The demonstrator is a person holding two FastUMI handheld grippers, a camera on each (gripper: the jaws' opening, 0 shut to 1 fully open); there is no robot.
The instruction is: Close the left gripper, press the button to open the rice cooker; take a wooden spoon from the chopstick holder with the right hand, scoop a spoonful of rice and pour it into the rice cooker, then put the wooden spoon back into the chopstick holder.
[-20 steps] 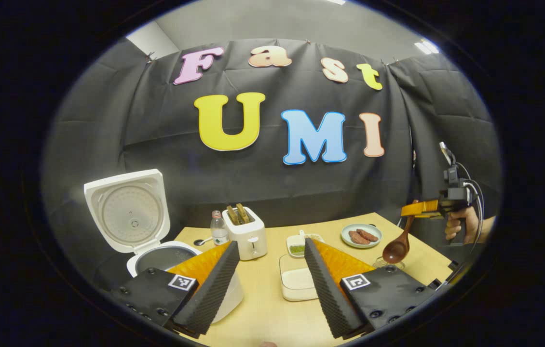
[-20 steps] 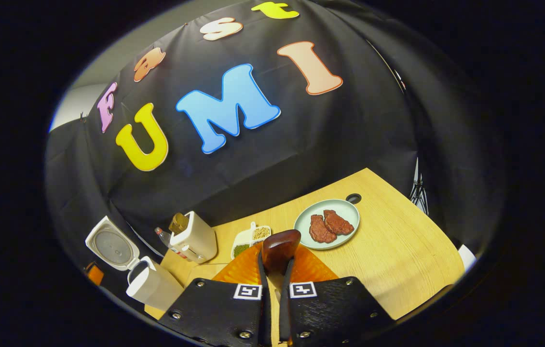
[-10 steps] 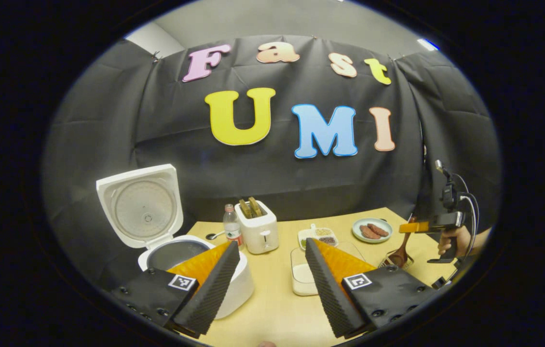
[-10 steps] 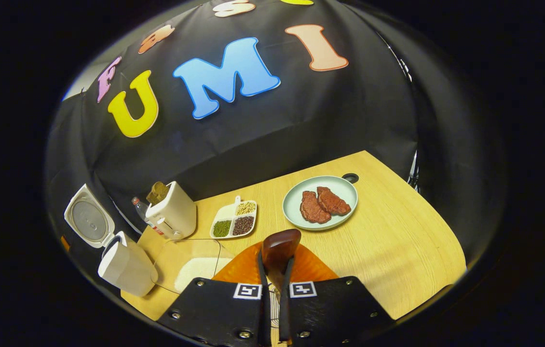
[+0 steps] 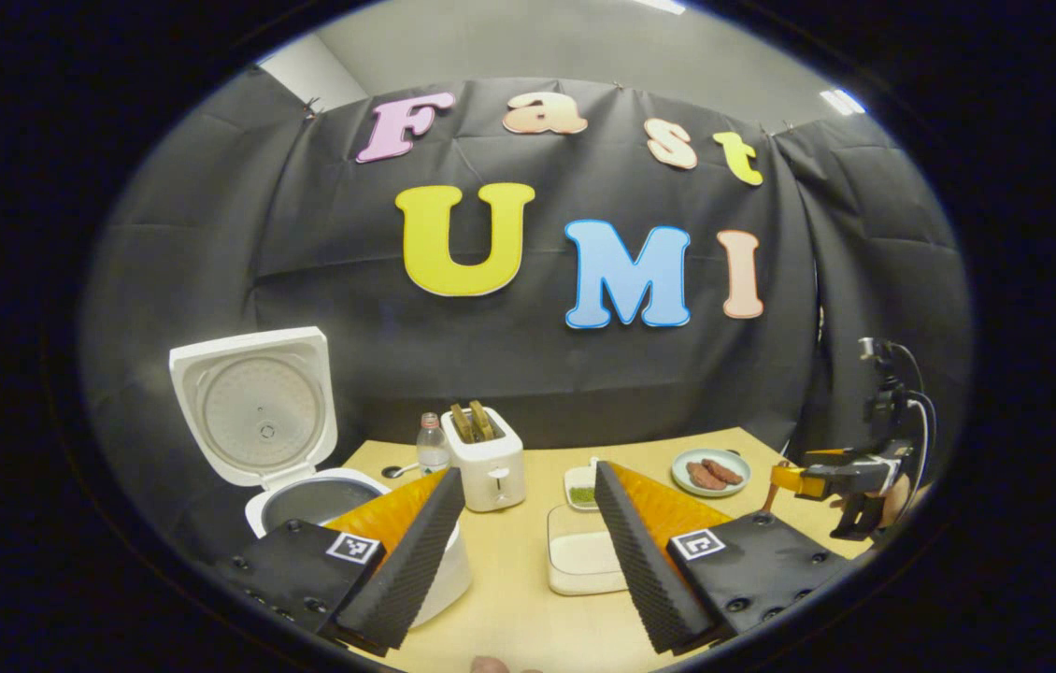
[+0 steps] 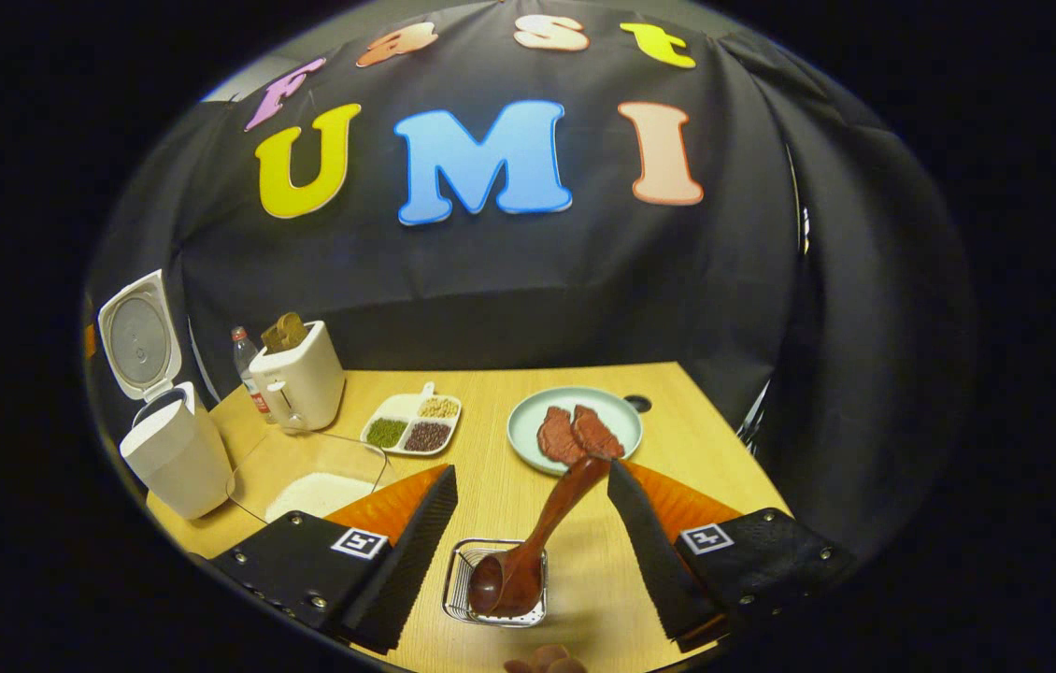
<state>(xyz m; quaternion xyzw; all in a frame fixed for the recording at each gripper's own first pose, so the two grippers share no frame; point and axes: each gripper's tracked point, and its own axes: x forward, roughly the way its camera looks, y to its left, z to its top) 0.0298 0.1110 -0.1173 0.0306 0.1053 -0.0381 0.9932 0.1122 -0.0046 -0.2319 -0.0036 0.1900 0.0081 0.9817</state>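
I have my right gripper [image 6: 528, 533] with its fingers spread wide, holding nothing. The wooden spoon [image 6: 533, 542] stands between them without touching them. Its bowl end sits down in the wire chopstick holder [image 6: 463, 584] on the table [image 6: 706, 439], and its handle leans up toward the plate [image 6: 528, 425] with two brown pieces of meat on it.

My left gripper [image 5: 523, 547] has its fingers wide apart too, with nothing in them. It hangs over the table near the rice cooker [image 5: 304, 500], whose lid [image 5: 252, 407] stands straight up and open. The clear box of rice [image 5: 579, 556] sits between the left fingers. Behind it are a white toaster [image 5: 489, 458], a bottle [image 5: 432, 449] and a small dish of beans [image 6: 411, 432].
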